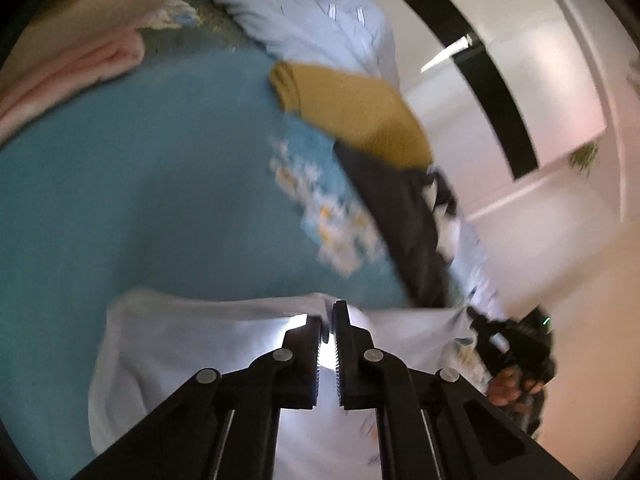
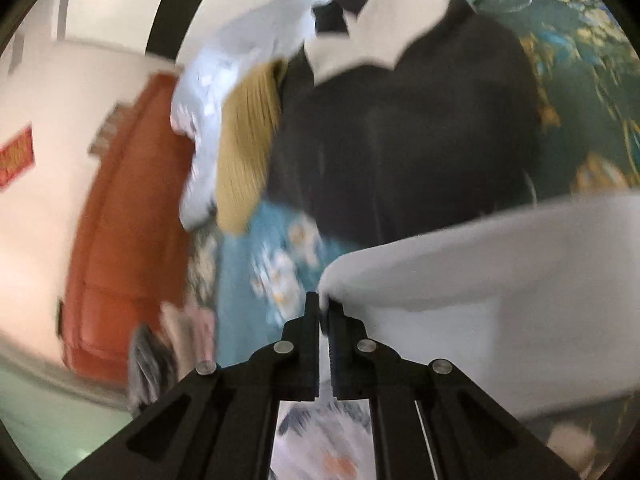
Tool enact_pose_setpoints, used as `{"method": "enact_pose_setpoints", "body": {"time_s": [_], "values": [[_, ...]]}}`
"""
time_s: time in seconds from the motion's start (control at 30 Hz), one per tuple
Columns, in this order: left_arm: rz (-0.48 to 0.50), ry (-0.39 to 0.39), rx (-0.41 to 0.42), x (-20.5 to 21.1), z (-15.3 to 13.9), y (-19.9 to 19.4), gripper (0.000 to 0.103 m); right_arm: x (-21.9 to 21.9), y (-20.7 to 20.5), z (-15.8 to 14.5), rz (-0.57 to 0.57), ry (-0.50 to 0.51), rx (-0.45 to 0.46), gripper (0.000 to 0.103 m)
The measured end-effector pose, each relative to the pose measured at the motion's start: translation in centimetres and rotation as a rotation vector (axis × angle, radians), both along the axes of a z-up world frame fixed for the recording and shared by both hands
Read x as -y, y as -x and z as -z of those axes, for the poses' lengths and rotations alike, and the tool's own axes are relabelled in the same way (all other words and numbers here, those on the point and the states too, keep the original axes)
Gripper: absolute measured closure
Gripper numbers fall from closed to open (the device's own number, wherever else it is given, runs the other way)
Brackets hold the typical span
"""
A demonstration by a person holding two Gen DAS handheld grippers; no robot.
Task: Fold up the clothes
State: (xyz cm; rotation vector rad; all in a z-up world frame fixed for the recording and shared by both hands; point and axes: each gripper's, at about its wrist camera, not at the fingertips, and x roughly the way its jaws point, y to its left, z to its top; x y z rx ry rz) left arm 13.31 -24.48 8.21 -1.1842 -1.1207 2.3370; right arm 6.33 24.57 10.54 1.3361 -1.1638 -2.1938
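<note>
White garment [image 1: 192, 344] stretched flat, long axis running between both grippers, lying on teal floral bedspread [image 1: 140, 200]. Fabric thin, smooth, pale; top edge taut. Left gripper [image 1: 329, 320] clenched on garment's top edge, angled downward. Right gripper [image 2: 323, 312] clamped on garment's corner, also tilted down. Beyond garment: mustard ribbed knit [image 1: 352, 112], black-and-white garment [image 2: 400, 140], light blue quilt [image 1: 320, 12]. Frames blurred.

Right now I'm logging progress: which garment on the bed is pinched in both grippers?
The white garment: both sets of fingers pinch its edge. The mustard piece and the black one lie untouched beyond.
</note>
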Motion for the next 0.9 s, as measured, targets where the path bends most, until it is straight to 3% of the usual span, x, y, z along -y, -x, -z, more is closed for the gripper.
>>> {"method": "enact_pose_setpoints", "body": {"time_s": [0.17, 0.27, 0.33, 0.4, 0.5, 0.67, 0.7, 0.77, 0.8, 0.9], "values": [[-0.035, 0.019, 0.096, 0.5, 2.1, 4.7, 0.096, -1.5, 3.9, 0.7, 0.113, 0.024, -0.021, 0.099], [-0.032, 0.032, 0.185, 0.4, 4.7, 5.8, 0.096, -2.0, 5.1, 1.8, 0.151, 0.004, -0.001, 0.097], [-0.02, 0.003, 0.195, 0.6, 5.5, 5.3, 0.092, -2.3, 4.6, 2.0, 0.147, -0.03, 0.018, 0.097], [-0.007, -0.018, 0.175, 0.9, 5.2, 4.3, 0.066, -1.6, 3.8, 1.4, 0.107, -0.065, -0.008, 0.097], [0.012, -0.001, 0.108, 1.9, 3.1, 1.7, 0.055, -0.9, 1.5, -0.3, 0.033, -0.142, -0.064, 0.096], [-0.013, 0.131, 0.094, 3.1, 0.8, -4.5, 0.048, -0.9, -3.8, -2.6, -0.056, -0.134, -0.137, 0.095], [-0.022, 0.138, 0.105, 3.4, 1.0, -5.9, 0.048, -1.0, -5.1, -3.2, -0.065, -0.13, -0.157, 0.092], [-0.037, 0.139, 0.133, 3.7, 1.8, -8.6, 0.048, -1.4, -7.8, -4.3, -0.077, -0.12, -0.199, 0.073], [-0.039, 0.14, 0.149, 3.7, 2.2, -9.7, 0.048, -1.7, -8.9, -4.7, -0.075, -0.119, -0.211, 0.069], [-0.016, 0.163, 0.214, 2.9, 4.0, -12.9, 0.048, -3.0, -12.7, -5.7, -0.065, -0.137, -0.241, 0.064]]}}
